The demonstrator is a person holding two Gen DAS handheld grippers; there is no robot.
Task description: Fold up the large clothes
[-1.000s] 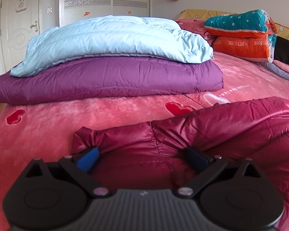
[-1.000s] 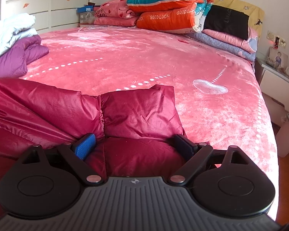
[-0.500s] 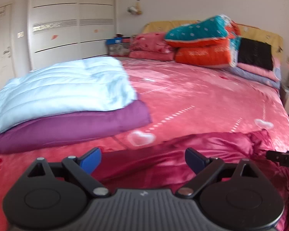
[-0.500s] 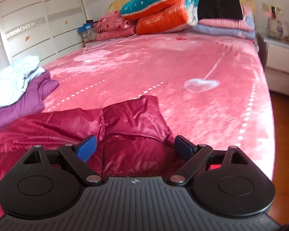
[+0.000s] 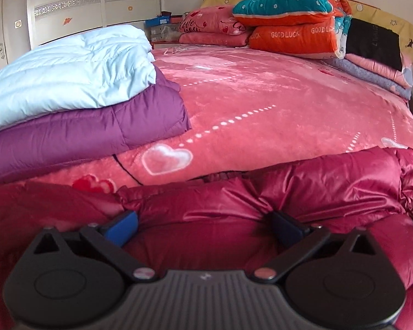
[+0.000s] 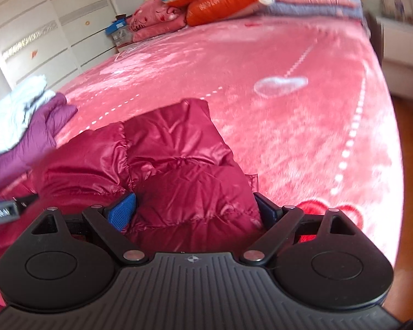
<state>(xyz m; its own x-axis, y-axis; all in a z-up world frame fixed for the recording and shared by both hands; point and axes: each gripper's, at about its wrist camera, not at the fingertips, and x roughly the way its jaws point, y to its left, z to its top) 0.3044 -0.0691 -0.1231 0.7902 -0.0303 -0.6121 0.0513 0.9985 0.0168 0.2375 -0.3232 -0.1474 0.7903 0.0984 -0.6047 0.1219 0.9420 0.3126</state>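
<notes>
A shiny dark-red down jacket (image 5: 303,189) lies across the near part of the pink bed (image 5: 261,104). My left gripper (image 5: 203,227) is open, its blue pads wide apart and pressed into the jacket's padding. In the right wrist view the same jacket (image 6: 173,148) shows folded into a thick bundle. My right gripper (image 6: 195,210) is open too, its pads either side of a puffed part of the jacket. A black part of the other gripper (image 6: 11,206) shows at the left edge.
A folded light-blue quilted garment (image 5: 68,66) lies on a folded purple one (image 5: 96,129) at the left of the bed. Stacked pillows and blankets (image 5: 294,24) sit at the headboard. A white wardrobe (image 5: 96,5) stands behind. A nightstand (image 6: 402,41) and wooden floor lie to the right.
Both grippers have come back down onto the red jacket, pads sinking into the padding. The left view has swung and dropped lower; the right view has tilted and blurred with motion.
</notes>
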